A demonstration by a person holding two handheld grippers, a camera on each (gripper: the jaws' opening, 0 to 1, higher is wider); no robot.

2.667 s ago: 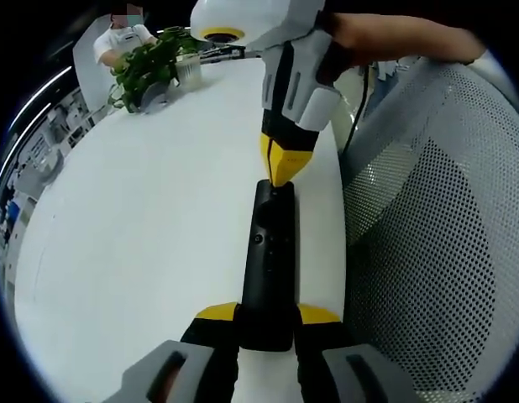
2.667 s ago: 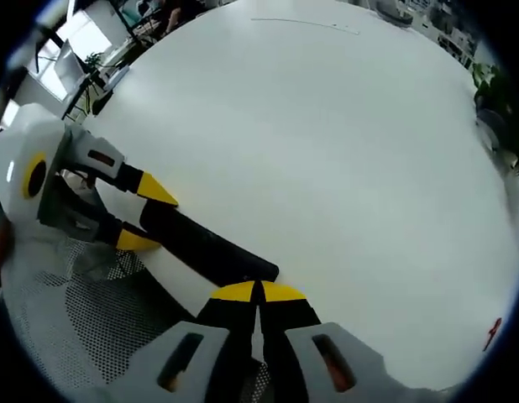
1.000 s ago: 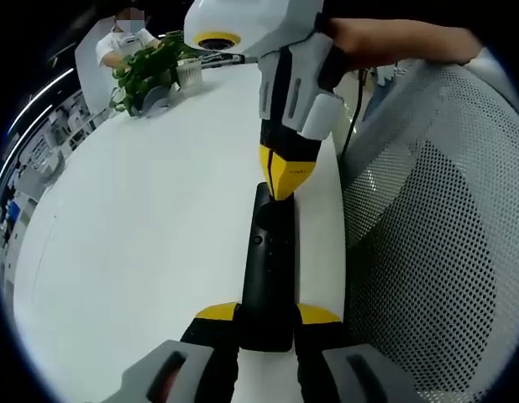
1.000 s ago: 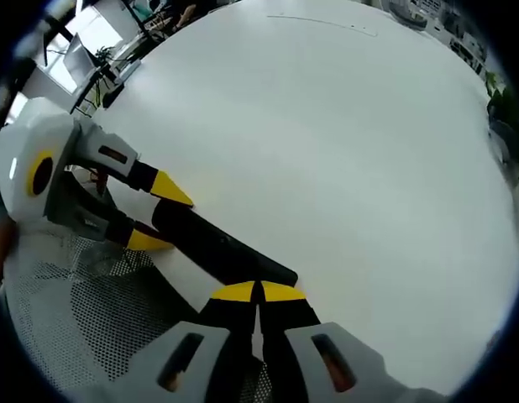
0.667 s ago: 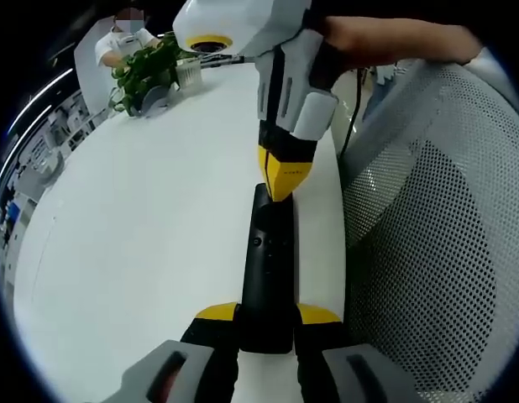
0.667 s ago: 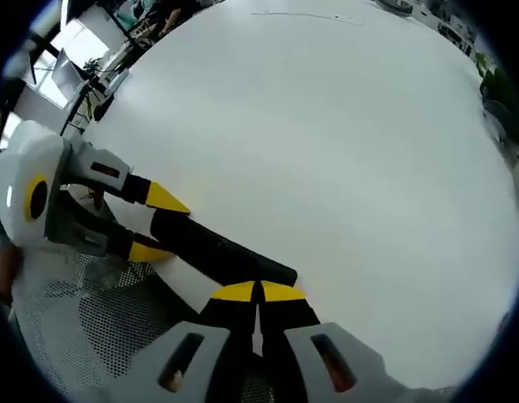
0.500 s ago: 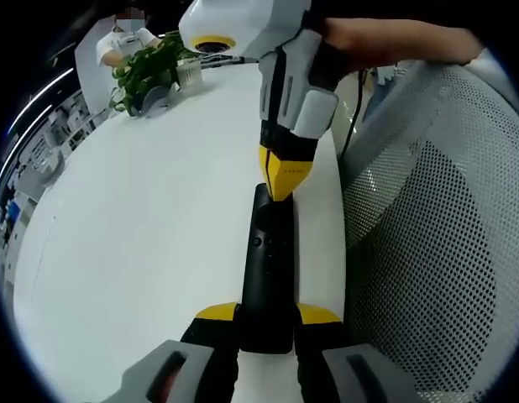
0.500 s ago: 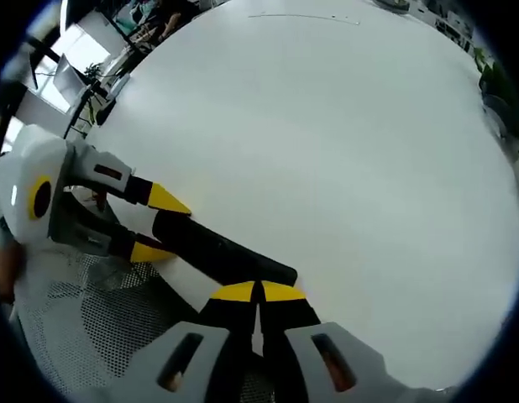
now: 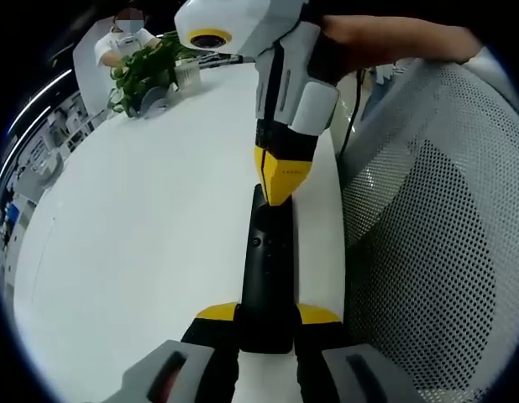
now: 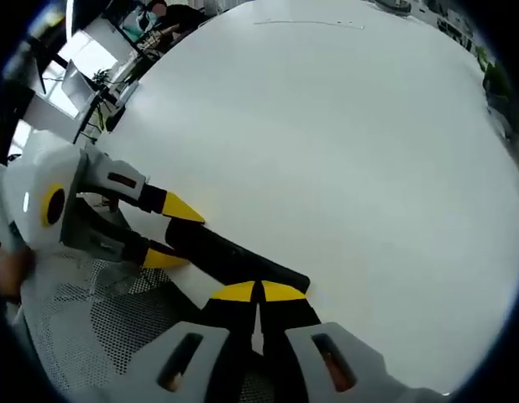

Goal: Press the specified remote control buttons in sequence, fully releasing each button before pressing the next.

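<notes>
Your right gripper [image 9: 275,186] has slid further down the remote [image 9: 268,269].
Closed tips press the slim black remote; your left gripper [image 9: 268,323] clamps it by the table [image 9: 142,227] edge.

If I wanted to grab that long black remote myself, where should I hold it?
Best to hold the remote by its two long narrow sides near one end, coming in along its length. It is slim and lies flat on the white table, and the left gripper already clamps it that way. That likely keeps the buttoned top face free for the right gripper to press.
</notes>
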